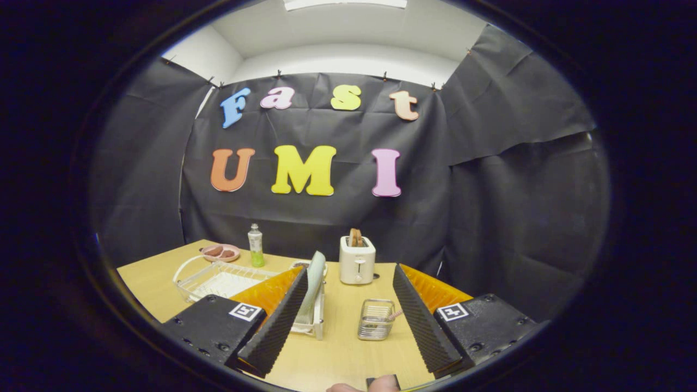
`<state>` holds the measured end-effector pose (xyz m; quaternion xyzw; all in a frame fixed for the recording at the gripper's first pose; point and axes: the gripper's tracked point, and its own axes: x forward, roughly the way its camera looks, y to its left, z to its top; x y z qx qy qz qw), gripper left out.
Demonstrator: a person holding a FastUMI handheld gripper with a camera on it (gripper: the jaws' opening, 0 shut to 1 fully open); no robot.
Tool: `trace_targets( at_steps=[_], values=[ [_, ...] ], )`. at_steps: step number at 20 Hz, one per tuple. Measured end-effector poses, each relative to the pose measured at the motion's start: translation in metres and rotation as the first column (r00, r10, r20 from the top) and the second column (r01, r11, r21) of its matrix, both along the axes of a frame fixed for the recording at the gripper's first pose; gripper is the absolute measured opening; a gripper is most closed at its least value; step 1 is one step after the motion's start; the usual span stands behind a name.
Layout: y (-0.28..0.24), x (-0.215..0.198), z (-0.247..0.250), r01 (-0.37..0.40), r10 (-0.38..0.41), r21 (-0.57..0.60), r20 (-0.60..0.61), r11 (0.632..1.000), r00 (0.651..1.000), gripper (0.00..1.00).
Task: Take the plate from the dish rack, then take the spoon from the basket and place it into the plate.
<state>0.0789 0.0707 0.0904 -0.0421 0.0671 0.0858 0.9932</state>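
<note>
In the gripper view, the gripper [348, 321] stands wide open and holds nothing. The plate [314, 283] stands on its edge in the small dish rack [315, 322], just beside the left finger; the finger covers part of the plate and most of the rack. The basket [375, 319] stands on the table [337, 354] between the two fingers, nearer to the right one. A thin handle, probably the spoon [396, 314], sticks out of the basket towards the right finger, but its bowl is hidden. Beyond the fingers stand a toaster [357, 259], a bottle [256, 245], a pink dish [220, 252] and a white wire tray [218, 279].
</note>
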Motion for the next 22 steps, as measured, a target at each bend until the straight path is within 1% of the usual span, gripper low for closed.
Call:
trace_targets(
  at_steps=[3, 5, 9, 11, 12, 15, 19, 20, 22],
  values=[
    [0.028, 0.026, 0.015, -0.055, 0.053, -0.026, -0.061, 0.998, 0.997, 1.00],
    [0.045, 0.045, 0.024, -0.079, 0.075, -0.039, -0.100, 0.996, 0.992, 1.00],
    [0.074, 0.088, 0.019, -0.104, 0.080, -0.103, -0.211, 0.989, 0.974, 1.00],
    [0.087, 0.104, 0.006, -0.121, 0.077, -0.136, -0.291, 0.983, 0.954, 1.00],
    [0.092, 0.112, -0.002, -0.127, 0.075, -0.135, -0.338, 0.983, 0.938, 1.00],
    [0.102, 0.133, -0.033, -0.132, 0.064, -0.112, -0.470, 0.985, 0.880, 1.00],
    [0.102, 0.158, -0.067, -0.081, 0.003, -0.106, -0.586, 0.991, 0.810, 1.00],
    [0.100, 0.165, -0.072, -0.069, -0.012, -0.113, -0.598, 0.991, 0.801, 1.00],
    [0.098, 0.176, -0.080, -0.041, -0.037, -0.114, -0.604, 0.993, 0.796, 1.00]
  ],
)
